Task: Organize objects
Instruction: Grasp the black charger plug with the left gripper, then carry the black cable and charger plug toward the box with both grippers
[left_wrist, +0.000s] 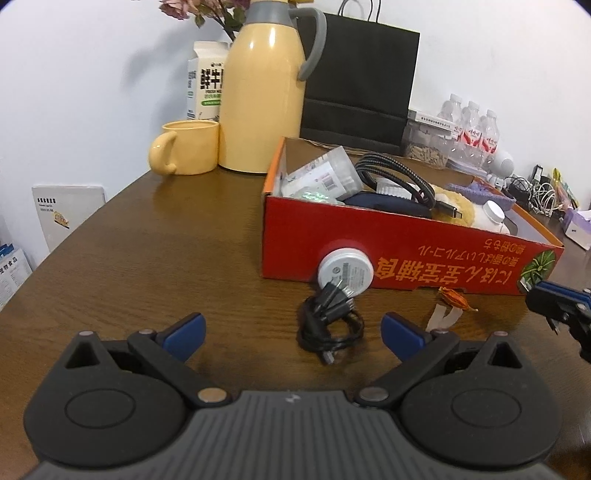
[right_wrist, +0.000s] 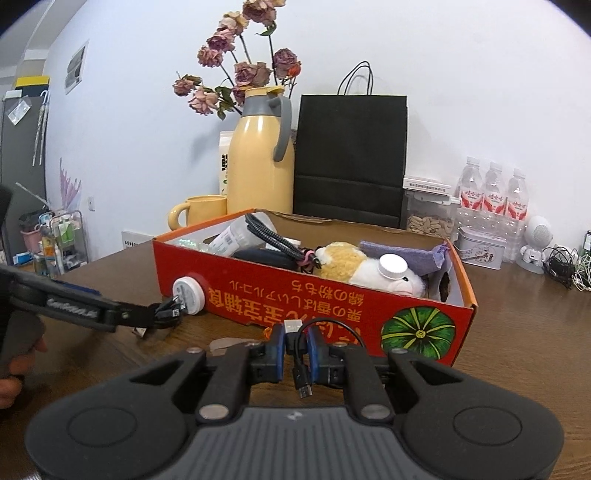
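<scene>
White wall backed a dark wooden worktop (left_wrist: 155, 236) crowded along its far edge with a yellow thermos jug (left_wrist: 264, 92), a matching mug (left_wrist: 188, 151), a black paper bag (left_wrist: 360, 77) and water bottles (left_wrist: 471, 123). Nearer stood the red cardboard box (right_wrist: 332, 299), already holding a braided cable (right_wrist: 269, 236), a plush toy (right_wrist: 354, 266), a white-capped bottle (right_wrist: 393, 266) and a clear container lying on its side.

The right gripper (right_wrist: 295, 349) was closed almost fully on a short black USB cable (right_wrist: 300, 363), pinched between its blue pads just in front of the box's near wall, with the silver plug above the pads and the small plug dangling below. The left gripper (left_wrist: 293, 332) stood wide open and empty, low over the worktop, with a coiled black cable bundle (left_wrist: 330, 325) lying just ahead between its fingers. A round white-lidded tin (left_wrist: 346, 275) rested against the box's front wall beside that bundle, and a small orange wrapper (left_wrist: 454, 297) lay nearby.

The step in hand looked like carrying the pinched cable into the box. To do it well, the right gripper should rise enough for the dangling plug to clear the cardboard rim, move over a free patch near the plush toy, and release only once the whole cable hangs inside, so that neither end drapes over the wall. The loose bundle looked set to go next.
</scene>
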